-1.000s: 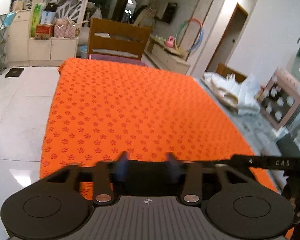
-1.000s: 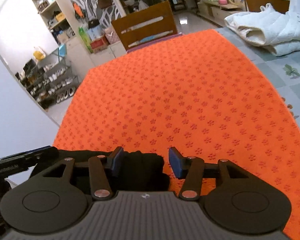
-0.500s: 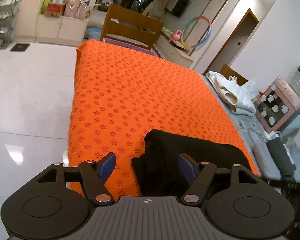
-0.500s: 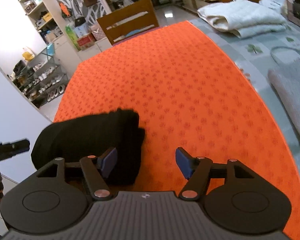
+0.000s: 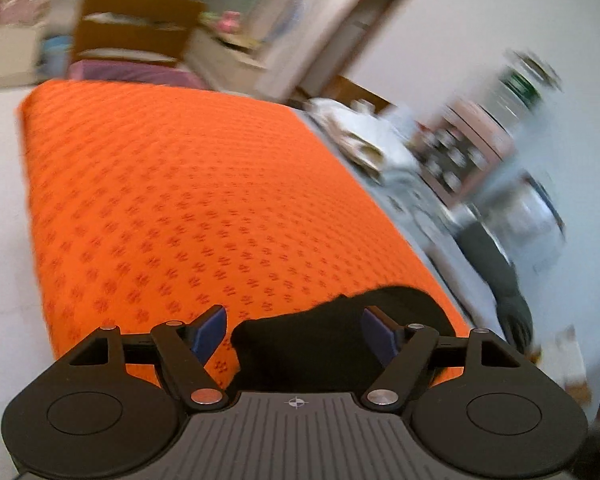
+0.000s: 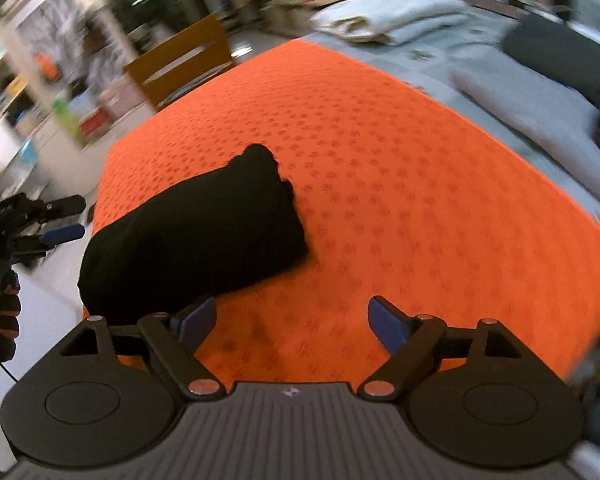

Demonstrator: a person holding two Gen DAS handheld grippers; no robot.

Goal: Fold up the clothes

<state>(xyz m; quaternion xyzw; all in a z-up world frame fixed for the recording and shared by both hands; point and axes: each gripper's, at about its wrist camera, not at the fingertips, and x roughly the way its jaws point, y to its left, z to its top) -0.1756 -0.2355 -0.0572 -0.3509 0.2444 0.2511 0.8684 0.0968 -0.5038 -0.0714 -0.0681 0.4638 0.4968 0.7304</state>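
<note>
My left gripper [image 5: 294, 332], jaws just opening around nothing, sits nearest the folded black garment [image 6: 196, 236] lying lengthwise along the orange mat's [image 6: 380, 184] near-left edge, while my right gripper [image 6: 292, 322], likewise widening, is empty.

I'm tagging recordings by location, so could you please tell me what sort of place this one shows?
Most likely a lived-in home, probably a bedroom or living area. A bed-like surface under an orange flower-patterned cover holds a folded black garment, with white folded bedding beyond it and a wooden chair near cluttered shelves.
</note>
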